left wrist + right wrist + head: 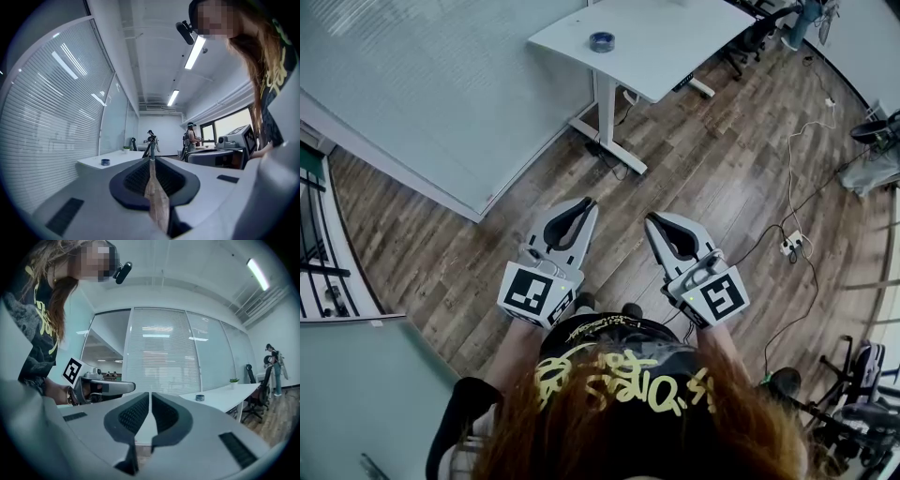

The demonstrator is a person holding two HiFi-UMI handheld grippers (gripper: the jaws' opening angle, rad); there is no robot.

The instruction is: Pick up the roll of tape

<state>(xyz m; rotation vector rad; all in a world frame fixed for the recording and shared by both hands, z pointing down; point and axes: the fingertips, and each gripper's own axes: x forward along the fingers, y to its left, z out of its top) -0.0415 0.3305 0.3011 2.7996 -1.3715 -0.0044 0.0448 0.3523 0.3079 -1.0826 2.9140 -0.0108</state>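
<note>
The left hand-held gripper (584, 203) is being held low in the middle of the head view. The right hand-held gripper (655, 218) is being held just to its right. Both are being kept level, side by side and a little apart, over the wooden floor (712, 159).

In the left gripper view the two jaws are being kept closed. Only a thin slit is being left between them, and nothing is being gripped. In the right gripper view the jaws are being kept shut too, with the tips touching and nothing inside.

The roll of tape (601, 41) is being held up by the white desk (670, 42) at the top middle of the head view. It is dark blue, flat, near the desk's left edge, and well apart from both hand-held grippers. It is also being shown very small at the lower left of the left gripper view (105, 162). In the right gripper view (200, 397) it is being shown right of the middle.

A glass wall with blinds (441, 94) is being shown at the upper left of the head view. A white power strip (789, 246) with cables is being shown on the floor at the right.
</note>
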